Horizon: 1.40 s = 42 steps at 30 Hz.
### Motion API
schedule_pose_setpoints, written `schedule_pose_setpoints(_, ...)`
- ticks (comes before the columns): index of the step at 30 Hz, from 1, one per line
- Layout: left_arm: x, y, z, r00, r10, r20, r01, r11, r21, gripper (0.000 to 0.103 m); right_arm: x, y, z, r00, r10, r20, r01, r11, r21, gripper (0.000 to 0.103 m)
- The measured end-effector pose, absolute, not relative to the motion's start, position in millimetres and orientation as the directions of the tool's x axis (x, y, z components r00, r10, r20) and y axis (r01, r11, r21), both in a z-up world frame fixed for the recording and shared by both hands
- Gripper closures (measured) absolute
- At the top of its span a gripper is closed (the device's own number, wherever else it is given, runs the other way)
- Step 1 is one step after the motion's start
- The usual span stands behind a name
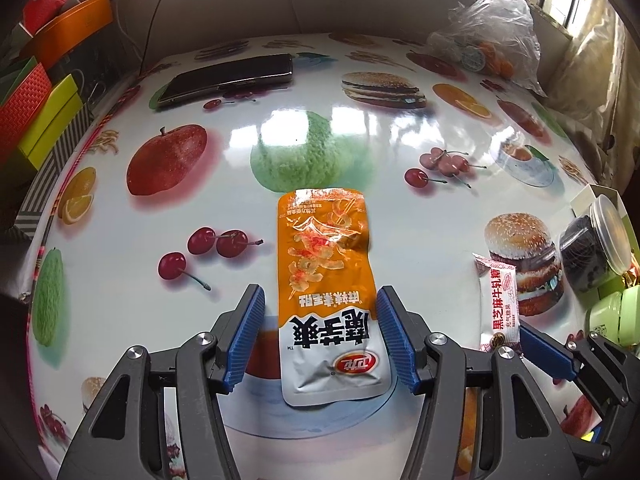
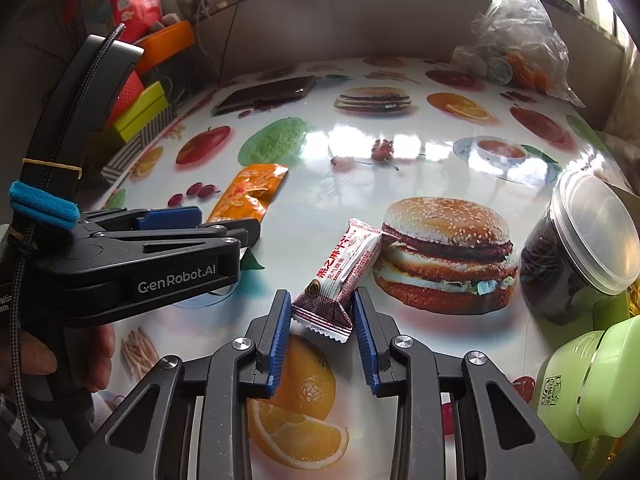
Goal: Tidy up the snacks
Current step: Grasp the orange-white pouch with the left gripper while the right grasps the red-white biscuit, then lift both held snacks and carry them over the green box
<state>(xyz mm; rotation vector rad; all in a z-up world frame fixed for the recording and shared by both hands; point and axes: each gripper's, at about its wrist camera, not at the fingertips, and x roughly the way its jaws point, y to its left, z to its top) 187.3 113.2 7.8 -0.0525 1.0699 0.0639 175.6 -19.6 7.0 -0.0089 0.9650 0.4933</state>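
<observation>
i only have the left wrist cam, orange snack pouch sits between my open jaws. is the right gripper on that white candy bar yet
Observer: The white candy bar's near end lies between the right gripper's pads. I cannot tell whether they press on it.
Operator: anything behind my left gripper i can't see
Observer: A hand holds the left gripper by its handle.
Operator: how much of the pouch shows there
Observer: Only the far end of the orange snack pouch; the left gripper hides the rest.
</observation>
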Motion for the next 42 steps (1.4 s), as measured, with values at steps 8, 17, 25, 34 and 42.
schedule_pose_setpoints(8,184.1,115.4,8.5,0.497,0.036,-0.867,-0.090,0.996,-0.011,0.057,176.0,-20.3,7.3,0.471,0.395,-0.789,-0.406,0.891,0.204,0.073)
schedule_pose_setpoints(17,181.4,118.2,9.6,0.511,0.032,-0.859,-0.109,0.994,-0.028,0.066,175.5,-20.1,6.9,0.472,0.394,-0.788,-0.406,0.891,0.202,0.073)
schedule_pose_setpoints(25,179.0,120.8,11.5,0.520,0.015,-0.854,-0.114,0.992,-0.052,0.066,175.4,-19.9,7.1,0.474,0.392,-0.789,-0.406,0.892,0.200,0.073)
schedule_pose_setpoints(34,175.8,122.1,15.3,0.532,0.011,-0.847,-0.116,0.991,-0.060,0.066,175.8,-21.4,8.1,0.477,0.389,-0.788,-0.405,0.893,0.196,0.073)
schedule_pose_setpoints(42,172.4,125.0,17.7,0.538,0.008,-0.843,-0.122,0.990,-0.069,0.066,175.8,-21.8,8.4,0.478,0.390,-0.787,-0.406,0.893,0.196,0.073)
